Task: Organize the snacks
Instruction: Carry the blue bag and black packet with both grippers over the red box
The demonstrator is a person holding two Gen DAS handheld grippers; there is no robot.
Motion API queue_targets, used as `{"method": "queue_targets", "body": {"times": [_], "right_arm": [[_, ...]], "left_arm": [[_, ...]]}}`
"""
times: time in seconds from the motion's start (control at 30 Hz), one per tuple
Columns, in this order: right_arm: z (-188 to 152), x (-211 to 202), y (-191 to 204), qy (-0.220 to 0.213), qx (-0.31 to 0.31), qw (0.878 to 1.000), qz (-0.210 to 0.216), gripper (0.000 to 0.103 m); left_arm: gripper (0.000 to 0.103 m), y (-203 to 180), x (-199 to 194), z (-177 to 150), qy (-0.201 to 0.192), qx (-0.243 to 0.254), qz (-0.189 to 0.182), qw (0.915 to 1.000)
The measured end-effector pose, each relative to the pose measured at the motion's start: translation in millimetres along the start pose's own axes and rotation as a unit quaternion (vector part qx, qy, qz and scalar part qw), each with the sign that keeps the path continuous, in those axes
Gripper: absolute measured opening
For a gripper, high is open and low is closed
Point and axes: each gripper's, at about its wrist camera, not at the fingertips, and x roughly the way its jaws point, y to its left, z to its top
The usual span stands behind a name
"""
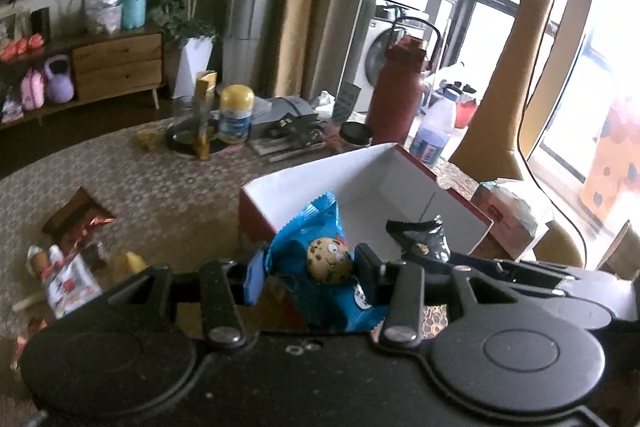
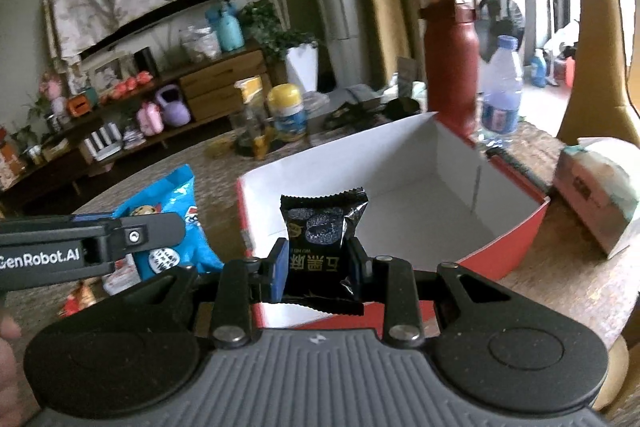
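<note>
Two clamped packets (image 1: pixel 320 259) (image 2: pixel 320 247), lower ends hidden, perhaps above box (image 2: pixel 400 155).

1. One red box (image 2: pixel 516 227), open, white inside.
2. Two held snack packets by the box: one blue cookie packet (image 1: pixel 320 227), one black packet (image 2: pixel 320 227).
3. Two bottles behind the box: one red flask (image 2: pixel 452 67), one clear water bottle (image 2: pixel 502 91).

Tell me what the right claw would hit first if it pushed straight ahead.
Probably the white inside of the open red box: the right claw, gripping the black snack packet, points into it. Depth is uncertain.
</note>
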Motion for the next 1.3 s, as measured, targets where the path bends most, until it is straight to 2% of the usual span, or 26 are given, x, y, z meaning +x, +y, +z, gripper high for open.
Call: {"method": "queue_targets", "body": {"times": [0.27, 0.67, 1.0, 1.3], "right_arm": [[18, 25, -41, 0.007, 0.018, 1.0, -0.024, 0.03], [26, 71, -80, 0.043, 0.027, 0.998, -0.045, 0.03], [26, 107, -98, 0.078, 0.02, 0.995, -0.059, 0.03], [26, 117, -97, 0.086, 0.014, 0.994, -0.06, 0.03]], "left_arm": [[0.045, -28, 38, 19, 0.011, 0.029, -0.001, 0.9995], [0.046, -55, 101, 23, 0.05, 0.053, 0.013, 0.9972], [0.046, -59, 153, 17, 0.089, 0.077, 0.032, 0.9926], [0.046, -61, 179, 8, 0.129, 0.091, 0.035, 0.9868]]}}
